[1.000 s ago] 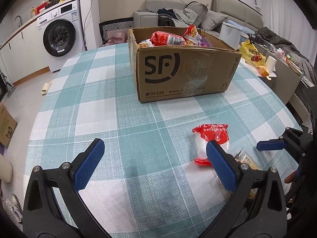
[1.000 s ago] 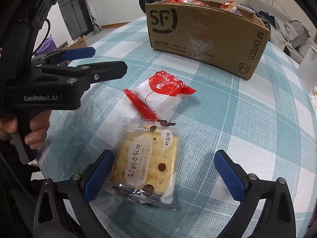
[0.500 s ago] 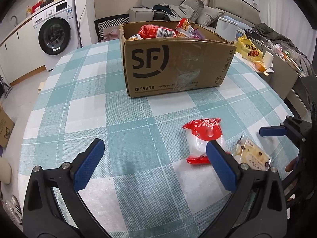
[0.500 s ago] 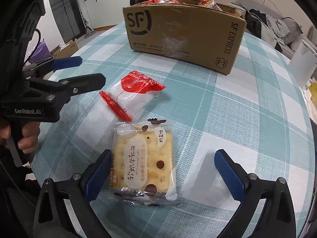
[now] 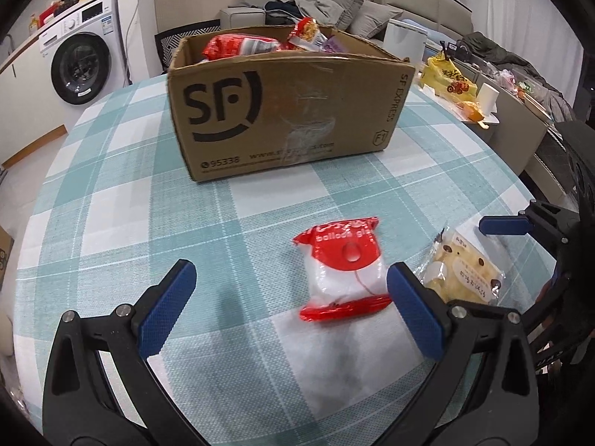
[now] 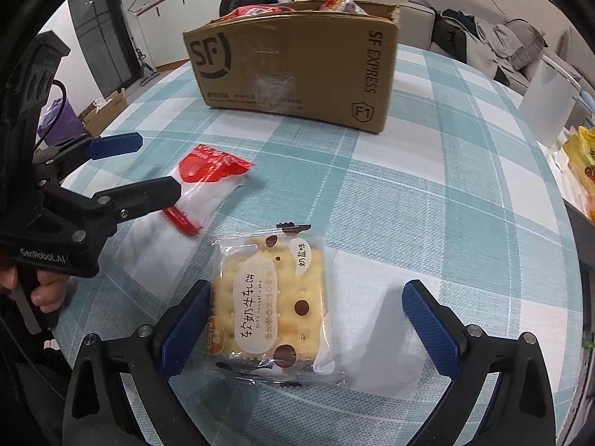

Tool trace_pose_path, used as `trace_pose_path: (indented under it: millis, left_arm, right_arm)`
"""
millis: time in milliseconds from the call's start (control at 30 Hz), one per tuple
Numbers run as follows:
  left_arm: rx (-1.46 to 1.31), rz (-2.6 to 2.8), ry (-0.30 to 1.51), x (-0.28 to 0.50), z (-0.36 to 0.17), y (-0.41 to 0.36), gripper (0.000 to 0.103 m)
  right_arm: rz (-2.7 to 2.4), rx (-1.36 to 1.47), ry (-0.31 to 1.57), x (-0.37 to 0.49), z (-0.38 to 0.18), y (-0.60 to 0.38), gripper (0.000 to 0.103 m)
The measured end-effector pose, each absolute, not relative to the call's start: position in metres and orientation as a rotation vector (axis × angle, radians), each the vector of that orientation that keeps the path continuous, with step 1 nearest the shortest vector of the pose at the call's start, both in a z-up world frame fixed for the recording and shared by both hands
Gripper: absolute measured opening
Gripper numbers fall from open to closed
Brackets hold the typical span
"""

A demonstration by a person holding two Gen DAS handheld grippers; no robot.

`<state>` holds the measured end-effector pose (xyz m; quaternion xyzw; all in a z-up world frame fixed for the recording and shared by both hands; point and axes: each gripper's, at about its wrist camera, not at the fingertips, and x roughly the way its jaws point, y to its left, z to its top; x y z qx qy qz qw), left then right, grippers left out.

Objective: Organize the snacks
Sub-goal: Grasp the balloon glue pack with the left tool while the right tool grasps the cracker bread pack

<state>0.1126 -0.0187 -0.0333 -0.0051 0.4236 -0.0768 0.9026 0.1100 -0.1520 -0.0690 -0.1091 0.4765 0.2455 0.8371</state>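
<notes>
Two snack packets lie flat on the checked tablecloth point(image 5: 111, 193), near the front edge, with the open SF cardboard box point(image 5: 282, 111) standing farther back and already holding several red packets.

The left gripper point(image 5: 290, 308) is spread wide and holds nothing; the red-and-white snack packet point(image 5: 344, 271) lies between its fingers, close against the right one. The right gripper point(image 6: 308, 323) is likewise wide open and empty, straddling the nougat cracker packet point(image 6: 273, 308), whose left edge sits just beside, perhaps touching, the left blue pad.

Both packets look light. The red-and-white one seems soft and puffy, a film pillow that will dent under the pads; its crimped red ends are thin and likely to slip, so the fuller white middle is the better place to pinch. The cracker packet is a clear glossy sleeve over a stiff square of crackers, which probably crack if squeezed hard. Closing across its two long sides, on the biscuit body and not the loose film margin, should give a firm hold. The film is slick, so a centred, gentle grip matters; what the crackers will bear is hard to judge from here.
</notes>
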Motion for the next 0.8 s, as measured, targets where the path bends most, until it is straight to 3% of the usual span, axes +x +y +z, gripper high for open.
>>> trace_pose_path:
  millis: [467,500,567,667,733,800]
  left_arm:
    - [-0.010,-0.197,0.925,0.128,-0.051,-0.035,0.098]
    - [-0.009,-0.201,0.928,0.129,-0.052,-0.035,0.095]
    - [-0.012,-0.216,0.933,0.129,-0.053,-0.036,0.088]
    - [0.009,-0.220,0.921,0.126,-0.053,-0.041,0.074]
    - [0.012,-0.232,0.913,0.125,-0.053,-0.043,0.057]
    - [0.009,-0.244,0.907,0.124,-0.052,-0.043,0.054]
  right_arm:
    - [0.513,-0.273,0.999,0.107,-0.071,-0.159,0.101]
    - [0.510,-0.272,0.996,0.106,-0.070,-0.159,0.100]
    - [0.513,-0.261,0.977,0.104,-0.067,-0.162,0.086]
    - [0.515,-0.226,0.969,0.107,-0.064,-0.168,0.074]
    - [0.518,-0.210,0.966,0.108,-0.063,-0.170,0.069]
    - [0.522,-0.203,0.963,0.108,-0.062,-0.170,0.061]
